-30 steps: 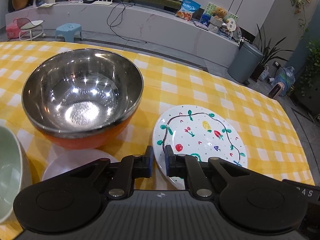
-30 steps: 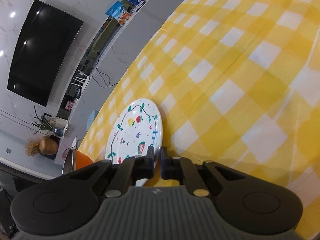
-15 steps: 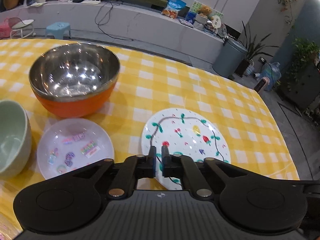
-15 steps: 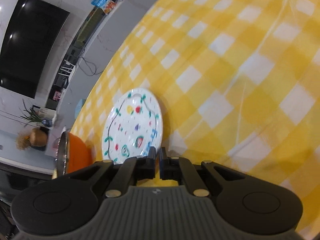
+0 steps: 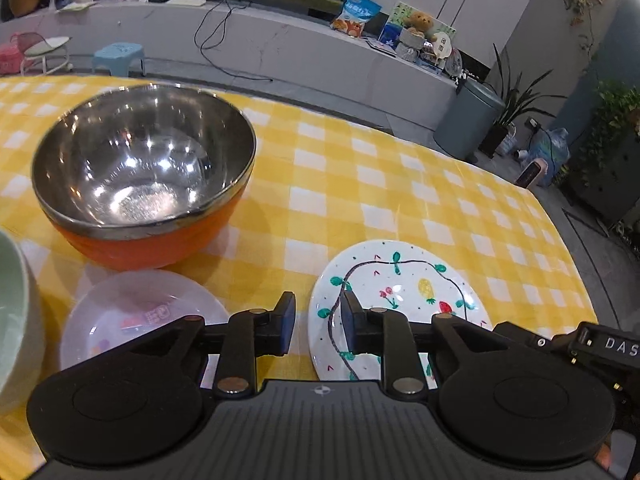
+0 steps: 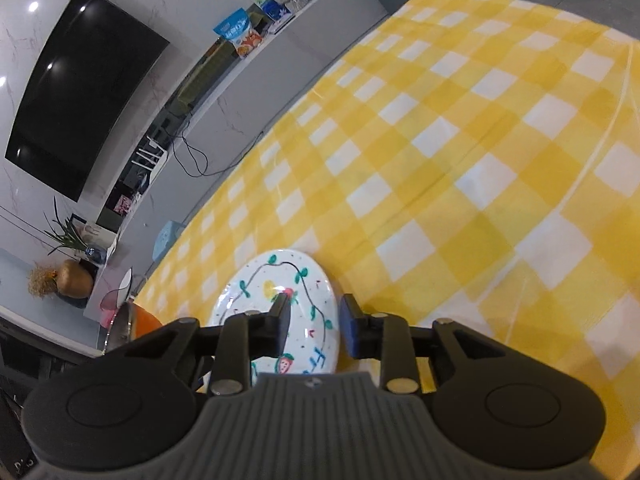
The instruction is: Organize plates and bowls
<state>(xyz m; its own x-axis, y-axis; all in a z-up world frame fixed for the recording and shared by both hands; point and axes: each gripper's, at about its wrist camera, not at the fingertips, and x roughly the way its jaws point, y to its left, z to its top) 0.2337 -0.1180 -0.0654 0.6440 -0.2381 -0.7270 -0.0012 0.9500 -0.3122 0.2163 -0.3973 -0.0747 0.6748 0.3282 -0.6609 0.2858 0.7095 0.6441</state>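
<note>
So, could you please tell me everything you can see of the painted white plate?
The painted white plate is round, shallow and glossy, like glazed ceramic, hand-decorated with a dark looping vine, green leaves, cherries, a yellow fruit, a strawberry and small dots; blue writing near its rim shows in the right wrist view. It lies flat and empty on the yellow checked tablecloth, right of a clear plate. Nothing visibly touches it.

Two bowls: one steel-lined orange bowl (image 5: 144, 176), one pale green bowl (image 5: 12, 320). Two plates: one white painted plate (image 5: 400, 292), one translucent plastic plate (image 5: 136, 312).
</note>
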